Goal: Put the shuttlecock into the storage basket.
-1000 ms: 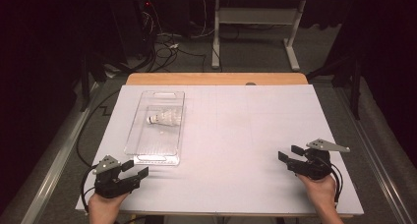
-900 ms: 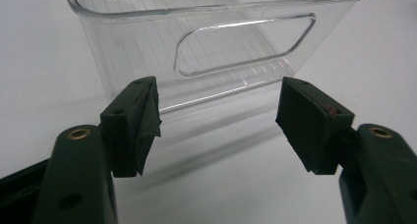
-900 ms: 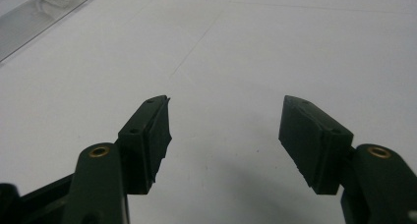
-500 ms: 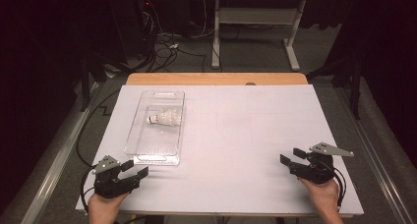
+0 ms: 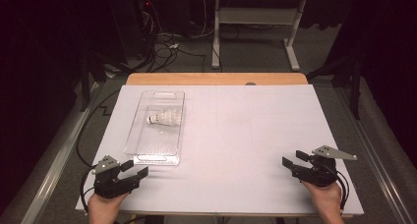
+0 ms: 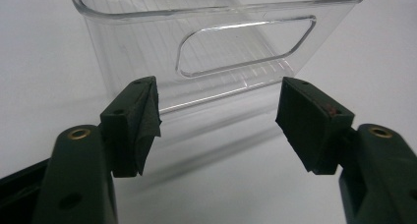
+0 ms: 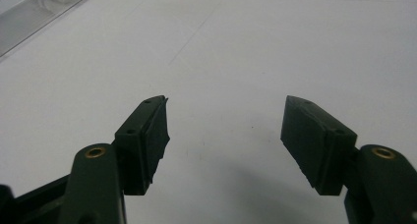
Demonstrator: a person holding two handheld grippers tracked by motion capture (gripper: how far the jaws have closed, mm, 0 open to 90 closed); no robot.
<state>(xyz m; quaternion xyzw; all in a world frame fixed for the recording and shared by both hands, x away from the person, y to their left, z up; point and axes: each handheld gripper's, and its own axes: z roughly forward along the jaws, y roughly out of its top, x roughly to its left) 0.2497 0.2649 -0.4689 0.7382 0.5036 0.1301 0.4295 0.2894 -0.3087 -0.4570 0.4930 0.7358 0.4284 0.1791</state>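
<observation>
A clear plastic bin (image 5: 133, 144) lies lengthwise on the left half of the white table, with a white shuttlecock (image 5: 165, 118) on its side inside the far half. My left gripper (image 5: 139, 168) rests near the front left corner, just short of the bin's near end. It stands open and empty. In the left gripper view the jaws of that gripper (image 6: 216, 111) frame the bin's handle wall (image 6: 236, 42) without touching it. My right gripper (image 5: 291, 158) sits near the front right, pointing left. It too (image 7: 226, 130) is open, with bare table between the pads.
The white sheet (image 5: 246, 126) covers the table, and a wooden strip (image 5: 216, 79) shows at the far edge. Beyond it are floor cables (image 5: 167, 42) and a white desk frame (image 5: 255, 17). A corner of the bin (image 7: 29, 17) appears at the right gripper view's top left.
My right gripper has drifted slightly toward the table's near edge. The left gripper, the bin and the shuttlecock have stayed put.
</observation>
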